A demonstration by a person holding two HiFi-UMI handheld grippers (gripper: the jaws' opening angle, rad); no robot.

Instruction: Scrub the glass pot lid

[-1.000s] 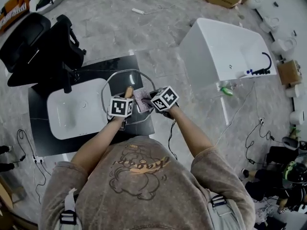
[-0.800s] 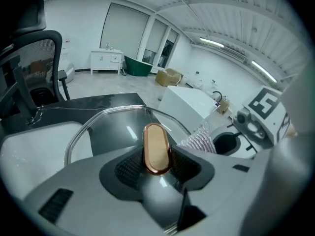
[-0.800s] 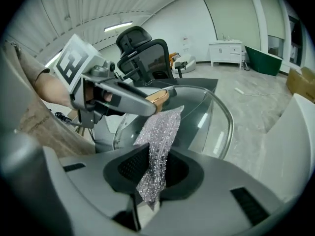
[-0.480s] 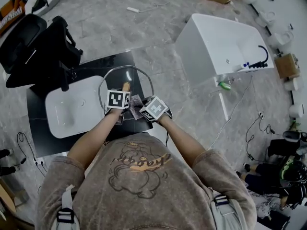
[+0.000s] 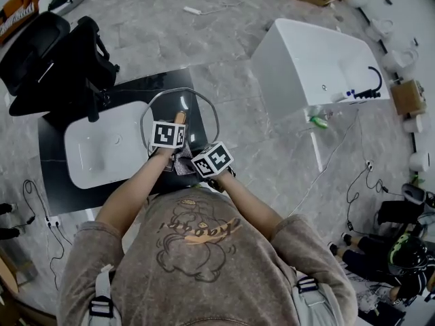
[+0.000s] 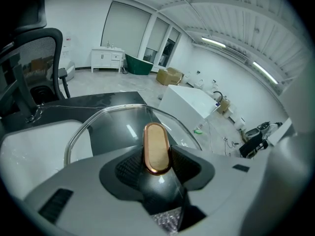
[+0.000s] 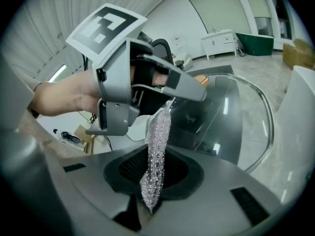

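The right gripper (image 7: 153,178) is seen with its jaws closed on a glittering silver scrubbing cloth (image 7: 157,146), which is held upright on edge between the dark pads. The cloth's upper end is raised to just under the left gripper (image 7: 193,88), which is carried by a hand (image 7: 61,95) and topped by a marker cube (image 7: 106,26). A copper handle (image 7: 201,79) is glimpsed at that gripper's tip. The glass pot lid (image 7: 246,132) is seen at the right, above the dark desk (image 7: 231,69).

Grey stone floor (image 5: 156,32), white bathtub (image 5: 306,66), black office chair (image 5: 61,66).
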